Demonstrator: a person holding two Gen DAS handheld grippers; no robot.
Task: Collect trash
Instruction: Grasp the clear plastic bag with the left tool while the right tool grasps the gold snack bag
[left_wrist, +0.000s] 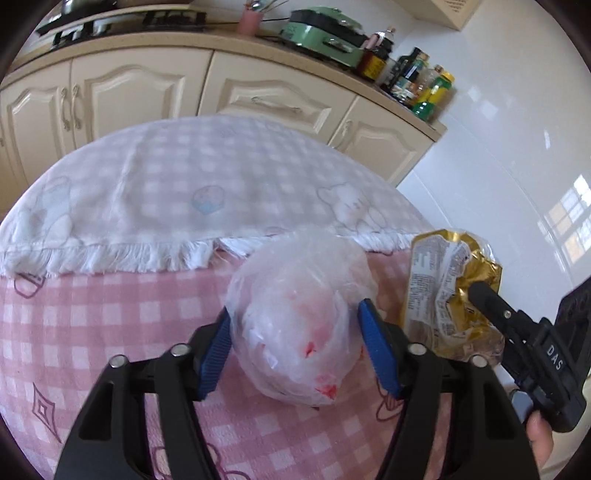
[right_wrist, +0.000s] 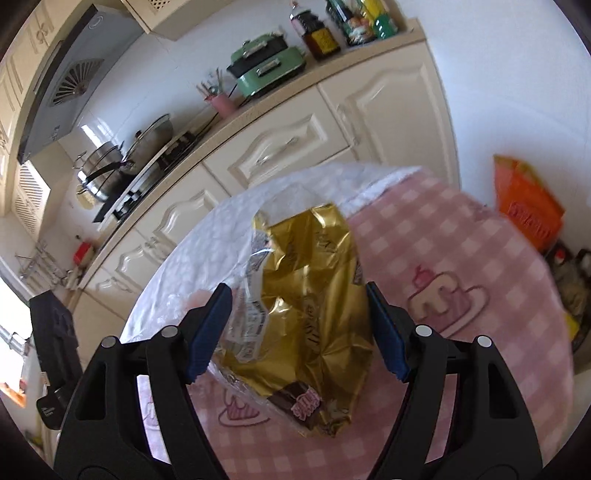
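A crumpled clear plastic bag (left_wrist: 295, 325) with red smears lies on the pink checked tablecloth (left_wrist: 110, 314). My left gripper (left_wrist: 295, 314) straddles it, with a blue pad against each side of the ball. Just to its right lies a gold foil snack wrapper (left_wrist: 443, 280) with a printed label. In the right wrist view the same gold wrapper (right_wrist: 314, 314) fills the gap of my right gripper (right_wrist: 297, 291), both pads touching its edges. That right gripper (left_wrist: 480, 295) also shows in the left wrist view, one black finger on the foil. Both items rest on the table.
A white checked cloth (left_wrist: 207, 184) covers the table's far half. Cream cabinets (left_wrist: 122, 96) stand behind, their counter holding a green appliance (left_wrist: 321, 37), bottles (left_wrist: 417, 81) and pots (right_wrist: 122, 162) on a stove. An orange bag (right_wrist: 528, 206) stands beyond the table's right edge. A hand (left_wrist: 539, 439) shows low right.
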